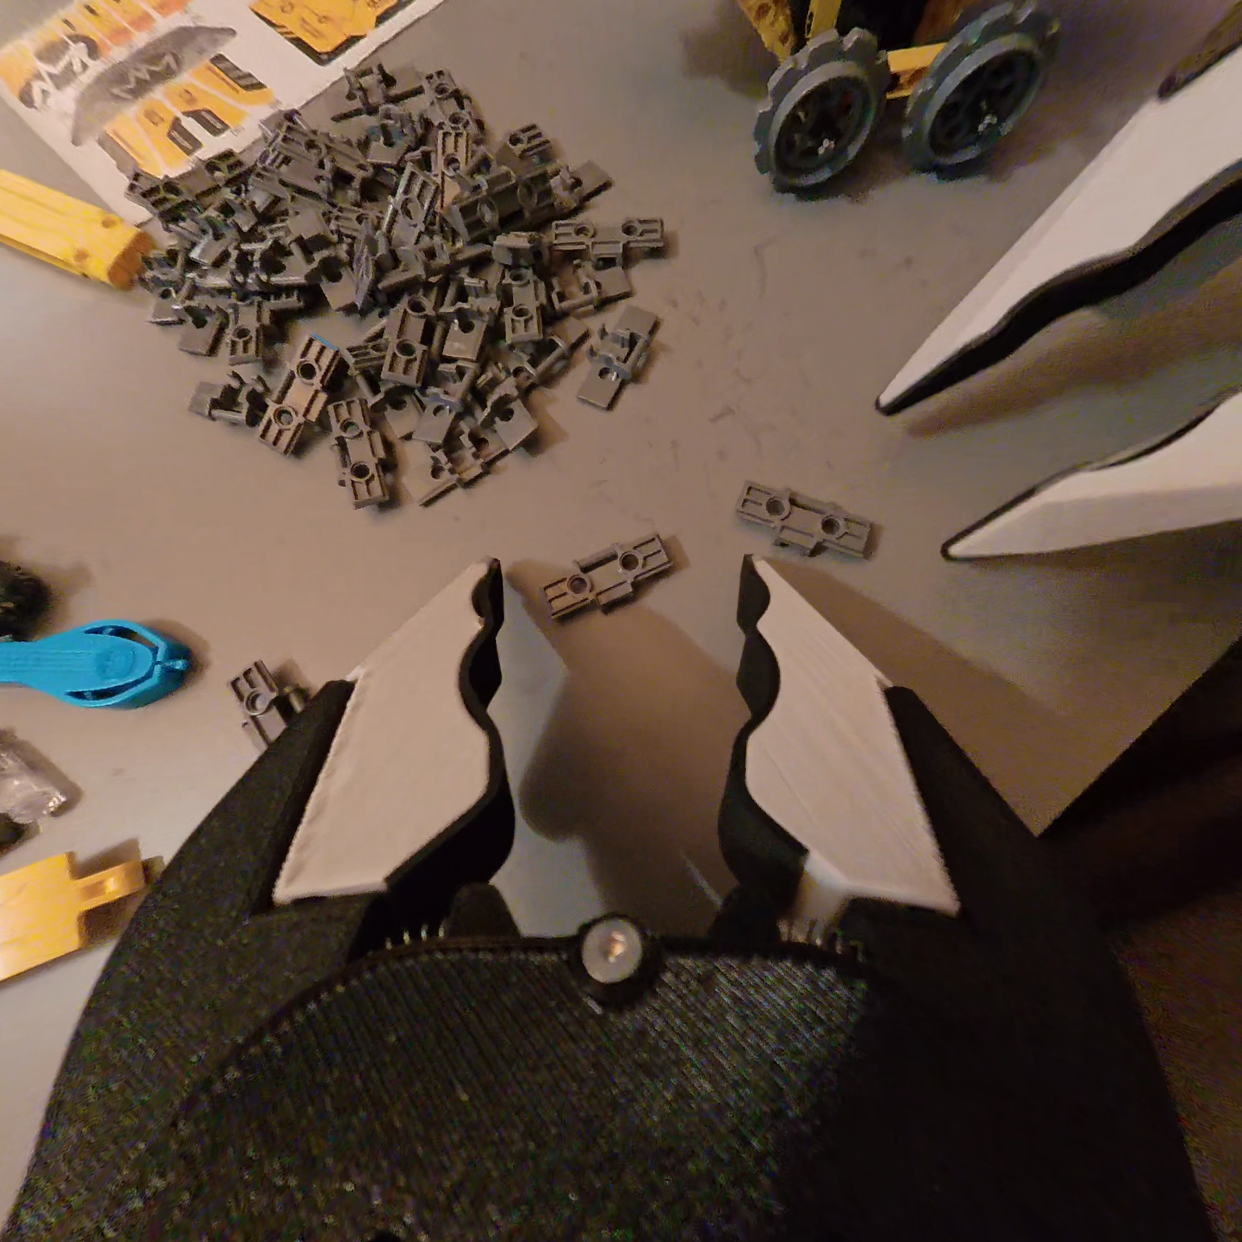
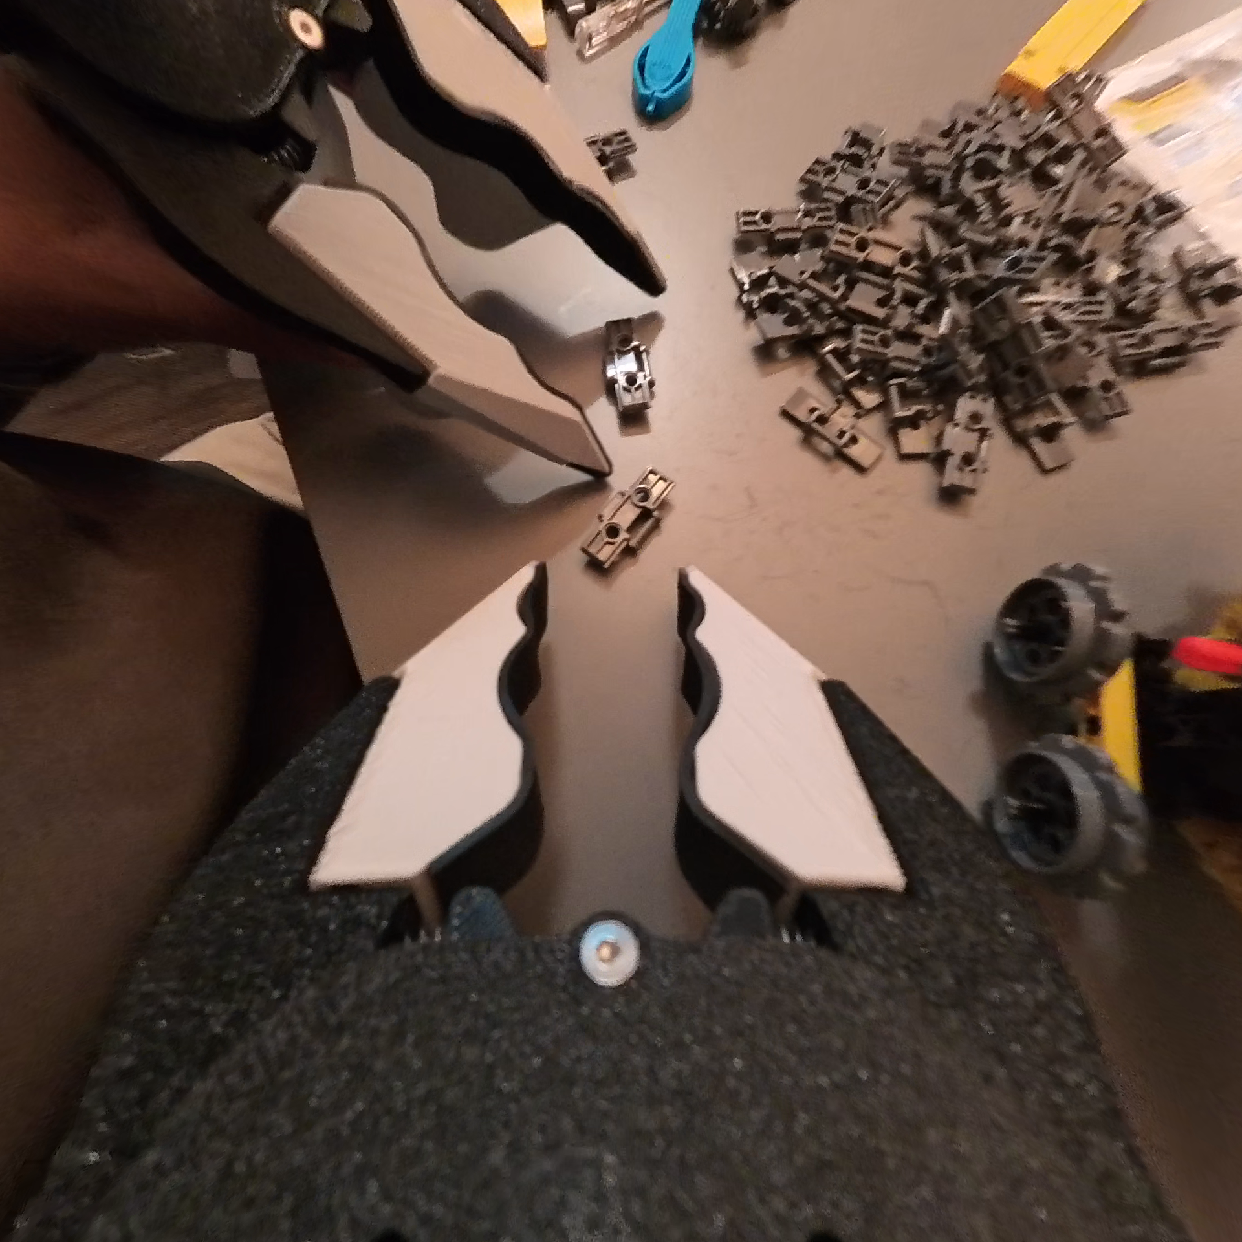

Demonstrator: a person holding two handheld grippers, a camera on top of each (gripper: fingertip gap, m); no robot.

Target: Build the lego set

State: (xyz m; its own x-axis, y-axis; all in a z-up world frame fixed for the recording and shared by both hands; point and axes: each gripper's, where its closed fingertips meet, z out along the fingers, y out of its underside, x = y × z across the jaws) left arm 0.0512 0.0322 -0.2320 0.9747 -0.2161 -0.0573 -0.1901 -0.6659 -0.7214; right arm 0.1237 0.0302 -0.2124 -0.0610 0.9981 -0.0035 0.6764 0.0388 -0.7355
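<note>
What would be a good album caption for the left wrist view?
Open left hand-held gripper poised over a small grey plastic track link, beside a heap of matching grey links on a grey table.

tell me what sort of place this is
Probably a hobby or workshop table set up for building a toy brick vehicle: a big pile of grey track links on a grey tabletop, a printed sheet of yellow vehicle pictures, and a half-built yellow model with toothed grey wheels.
</note>
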